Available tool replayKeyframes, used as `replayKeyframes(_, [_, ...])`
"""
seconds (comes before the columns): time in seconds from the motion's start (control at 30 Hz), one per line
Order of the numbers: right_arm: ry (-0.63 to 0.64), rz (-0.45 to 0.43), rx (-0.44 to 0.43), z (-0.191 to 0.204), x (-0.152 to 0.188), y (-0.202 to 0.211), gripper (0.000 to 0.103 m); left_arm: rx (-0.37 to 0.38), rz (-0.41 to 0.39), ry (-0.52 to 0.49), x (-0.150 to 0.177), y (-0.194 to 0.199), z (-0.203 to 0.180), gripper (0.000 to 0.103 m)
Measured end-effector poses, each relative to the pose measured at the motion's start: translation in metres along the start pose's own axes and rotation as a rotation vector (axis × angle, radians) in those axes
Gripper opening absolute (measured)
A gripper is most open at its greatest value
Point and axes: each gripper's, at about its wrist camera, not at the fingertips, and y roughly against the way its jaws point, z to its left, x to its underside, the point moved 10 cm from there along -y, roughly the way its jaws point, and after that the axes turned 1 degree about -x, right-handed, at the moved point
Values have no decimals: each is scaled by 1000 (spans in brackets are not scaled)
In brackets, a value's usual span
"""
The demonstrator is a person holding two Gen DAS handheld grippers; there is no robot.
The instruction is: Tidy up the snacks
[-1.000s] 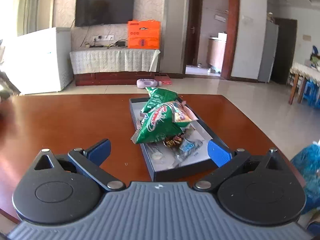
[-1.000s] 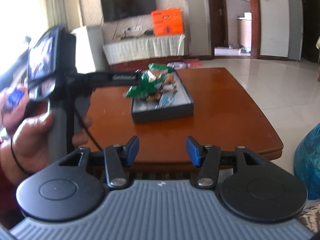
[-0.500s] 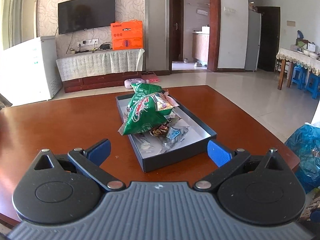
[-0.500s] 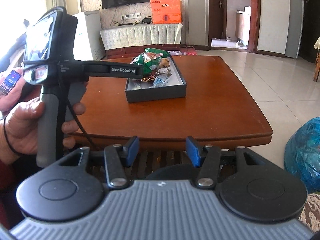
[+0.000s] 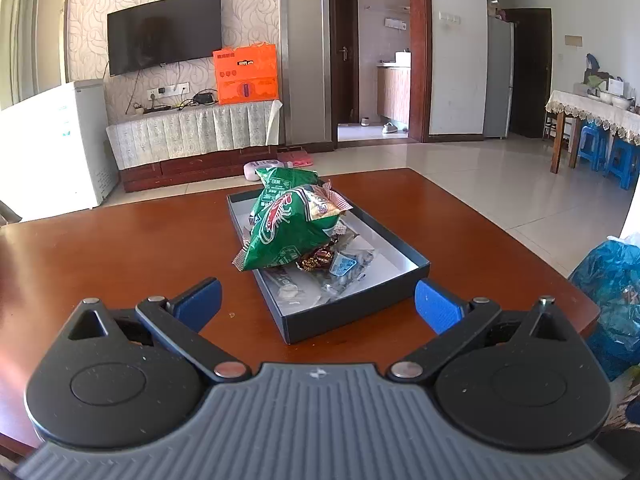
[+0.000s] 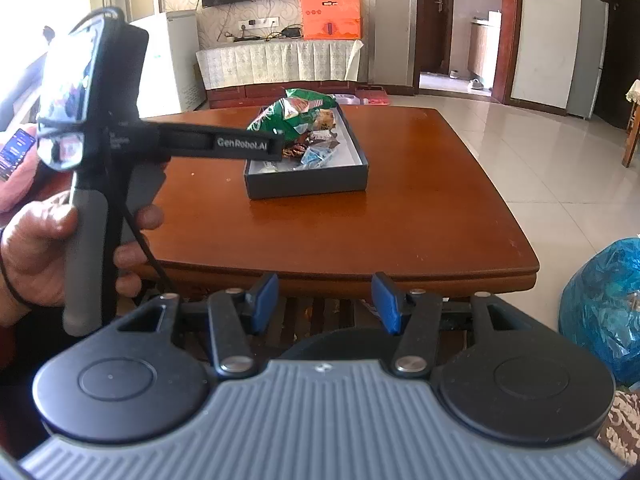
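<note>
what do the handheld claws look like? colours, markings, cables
Both match: blue finger pads on black linkage arms with silver pivot pins, round black hubs, grey ribbed body. The left claw seen side-on from the right wrist view: grey handle, black cable, white "GenRobot.AI" lettering. Right claw is the same build.

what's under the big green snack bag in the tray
The green bag lies on small wrapped sweets and a blue packet in the dark tray. Whatever lies beneath its middle is covered.
</note>
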Motion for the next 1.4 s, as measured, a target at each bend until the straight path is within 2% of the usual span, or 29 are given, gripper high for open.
replayKeyframes(0.7, [19, -27, 97, -14, -21, -2, 55, -3, 9, -18, 5, -1, 0, 103])
replayKeyframes(1.13, [52, 19, 73, -9, -22, -12, 55, 3, 28, -1, 4, 1, 8, 103])
replayKeyframes(1.4, [71, 16, 107, -33, -44, -21, 55, 6, 18, -19, 2, 5, 10, 103])
